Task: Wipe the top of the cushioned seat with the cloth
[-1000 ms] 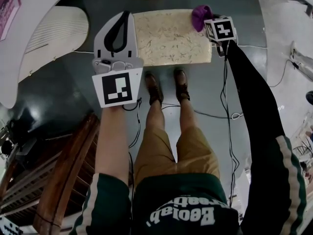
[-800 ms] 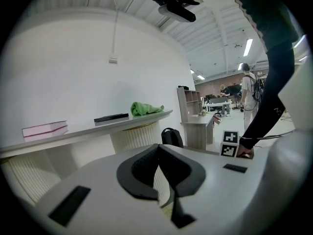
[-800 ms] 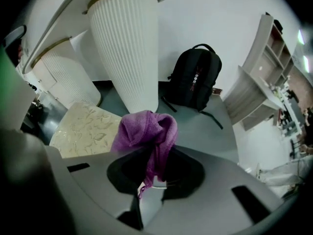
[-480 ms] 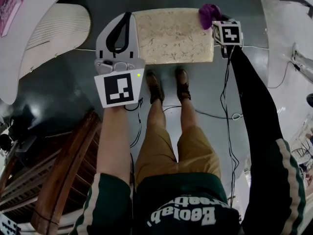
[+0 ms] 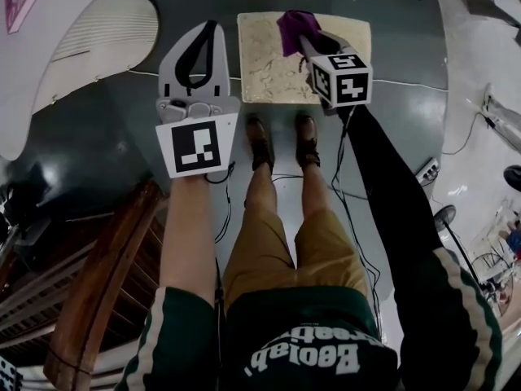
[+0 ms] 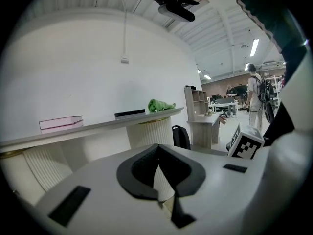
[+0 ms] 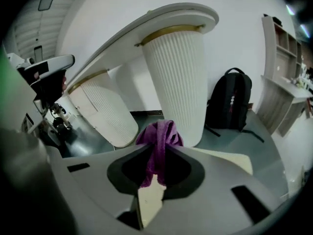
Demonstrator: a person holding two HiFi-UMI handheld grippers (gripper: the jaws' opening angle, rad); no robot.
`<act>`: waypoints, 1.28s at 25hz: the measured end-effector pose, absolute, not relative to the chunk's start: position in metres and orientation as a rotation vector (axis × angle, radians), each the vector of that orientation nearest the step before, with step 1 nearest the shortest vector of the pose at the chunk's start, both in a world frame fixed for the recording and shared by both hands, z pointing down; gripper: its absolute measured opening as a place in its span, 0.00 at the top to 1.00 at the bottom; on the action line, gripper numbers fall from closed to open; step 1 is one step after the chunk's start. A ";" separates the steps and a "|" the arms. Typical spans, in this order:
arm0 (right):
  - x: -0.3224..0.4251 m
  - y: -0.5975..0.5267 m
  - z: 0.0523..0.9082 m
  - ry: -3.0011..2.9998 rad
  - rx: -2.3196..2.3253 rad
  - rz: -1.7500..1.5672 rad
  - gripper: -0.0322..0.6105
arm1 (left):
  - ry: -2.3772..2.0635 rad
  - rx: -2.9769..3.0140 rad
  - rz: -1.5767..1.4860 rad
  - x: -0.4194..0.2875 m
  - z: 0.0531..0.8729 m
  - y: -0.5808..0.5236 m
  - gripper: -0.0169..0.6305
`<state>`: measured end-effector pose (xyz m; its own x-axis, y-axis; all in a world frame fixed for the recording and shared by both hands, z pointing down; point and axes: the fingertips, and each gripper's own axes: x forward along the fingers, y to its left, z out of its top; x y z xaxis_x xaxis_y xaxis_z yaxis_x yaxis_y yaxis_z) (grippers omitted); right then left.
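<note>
**Gripper status**

We hold the right gripper clamped on the purple cloth, which bunches out past its tips, over the cushioned seat. Our left gripper is closed on nothing, with the seat to its right.

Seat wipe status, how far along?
Done: the jaws of the right gripper hold the purple cloth. In hand: cloth is over the cushioned seat, near its far edge. Remaining: the seat shows no wiped trace, so coverage is unclear. The left gripper is shut, empty, off to the side.
</note>
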<state>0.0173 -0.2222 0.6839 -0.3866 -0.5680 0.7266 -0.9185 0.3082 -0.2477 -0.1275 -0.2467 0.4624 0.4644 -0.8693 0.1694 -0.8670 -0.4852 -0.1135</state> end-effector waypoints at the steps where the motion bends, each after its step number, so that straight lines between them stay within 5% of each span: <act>1: -0.003 -0.222 0.682 -2.084 1.300 0.921 0.85 | 1.594 -2.678 -0.323 -0.134 0.463 -0.247 0.95; 10: -0.120 -0.187 0.726 -2.011 1.086 1.086 0.85 | 1.659 -2.672 -0.321 -0.181 0.473 -0.242 0.95; 24: -0.102 -0.161 0.766 -1.918 1.029 1.065 0.85 | 1.633 -2.690 -0.335 -0.177 0.476 -0.233 0.95; 32: -0.017 -0.161 0.769 -1.861 1.126 1.070 0.85 | 1.587 -2.720 -0.324 -0.126 0.473 -0.226 0.95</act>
<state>-0.0170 -0.1609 0.7687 -0.3751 -0.3348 0.8644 -0.9155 0.2804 -0.2886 -0.1257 -0.2262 0.4729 0.4763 -0.8590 0.1880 -0.8639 -0.4969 -0.0821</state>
